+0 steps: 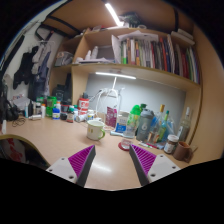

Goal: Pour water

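Observation:
My gripper (112,165) is open and empty, its two purple pads (82,160) wide apart above the bare wooden desk (60,140). Beyond the fingers stands a white mug (95,129). To its right a small clear glass (137,140) sits on a red coaster (126,145), just ahead of the right finger. Several plastic bottles (148,124) stand further back on the right. Nothing is between the fingers.
The back of the desk is crowded with small bottles and boxes (65,108) and a white desk lamp (109,100). A bookshelf (150,55) with several books hangs above. A jar (171,145) stands at the right. Clothes hang at the far left (30,60).

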The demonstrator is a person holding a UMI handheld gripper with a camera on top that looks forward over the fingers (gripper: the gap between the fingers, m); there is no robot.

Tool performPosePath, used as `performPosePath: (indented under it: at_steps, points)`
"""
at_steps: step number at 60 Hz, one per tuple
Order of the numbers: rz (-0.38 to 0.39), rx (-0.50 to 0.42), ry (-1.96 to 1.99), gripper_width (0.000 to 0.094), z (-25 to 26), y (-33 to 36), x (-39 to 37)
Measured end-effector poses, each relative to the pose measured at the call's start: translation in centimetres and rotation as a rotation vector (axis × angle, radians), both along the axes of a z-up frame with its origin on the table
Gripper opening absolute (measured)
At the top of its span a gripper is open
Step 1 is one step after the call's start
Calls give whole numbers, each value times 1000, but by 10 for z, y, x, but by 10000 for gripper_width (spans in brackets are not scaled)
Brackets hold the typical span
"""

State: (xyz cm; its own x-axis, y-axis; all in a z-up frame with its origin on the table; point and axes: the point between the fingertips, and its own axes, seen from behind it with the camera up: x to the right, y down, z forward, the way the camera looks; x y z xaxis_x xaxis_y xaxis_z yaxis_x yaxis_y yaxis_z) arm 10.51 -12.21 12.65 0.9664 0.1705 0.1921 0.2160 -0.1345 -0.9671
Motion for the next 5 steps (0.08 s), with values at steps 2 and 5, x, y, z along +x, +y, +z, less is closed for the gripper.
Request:
performPosePath:
  at_steps: [2,5]
  points:
    - [2,14,-3,751,6,-17,-5]
    - [21,30,3,751,13,-39,-9]
